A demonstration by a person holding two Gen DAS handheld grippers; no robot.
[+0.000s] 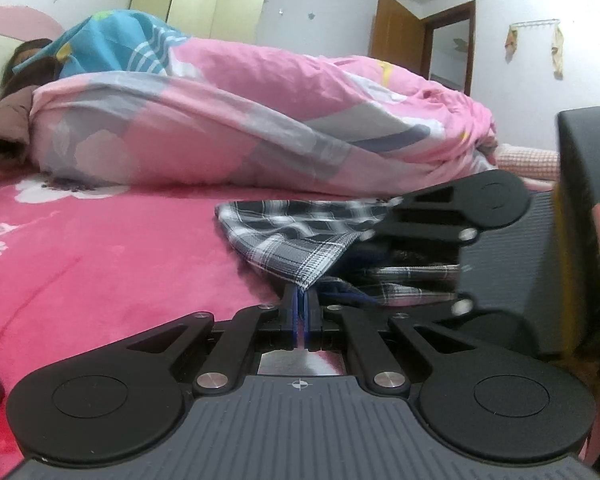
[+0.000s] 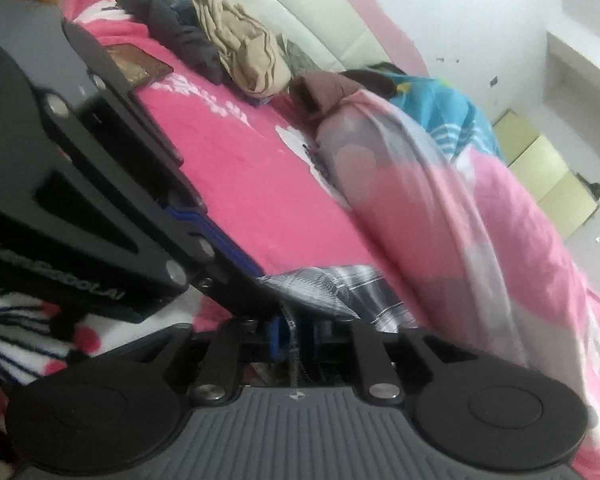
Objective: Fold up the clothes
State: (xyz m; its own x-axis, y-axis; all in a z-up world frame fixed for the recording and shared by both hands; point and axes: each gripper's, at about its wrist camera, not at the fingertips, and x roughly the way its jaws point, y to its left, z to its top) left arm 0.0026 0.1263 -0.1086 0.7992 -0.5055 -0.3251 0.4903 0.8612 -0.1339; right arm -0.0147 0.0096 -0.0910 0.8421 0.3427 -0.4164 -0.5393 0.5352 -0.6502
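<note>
A black-and-white plaid garment lies on the pink bed cover. My left gripper is shut on a pointed corner of it, low over the bed. My right gripper lies on its side just to the right, its fingers reaching into the same garment. In the right wrist view my right gripper is shut on a strip of the plaid garment. The left gripper crosses from the upper left, with its blue pads pressed together. Most of the garment is hidden by the grippers.
A person lies under a pink patterned quilt along the far side of the bed. A pile of tan and dark clothes sits by the headboard, with a dark flat object near it. A wardrobe and an open door stand behind.
</note>
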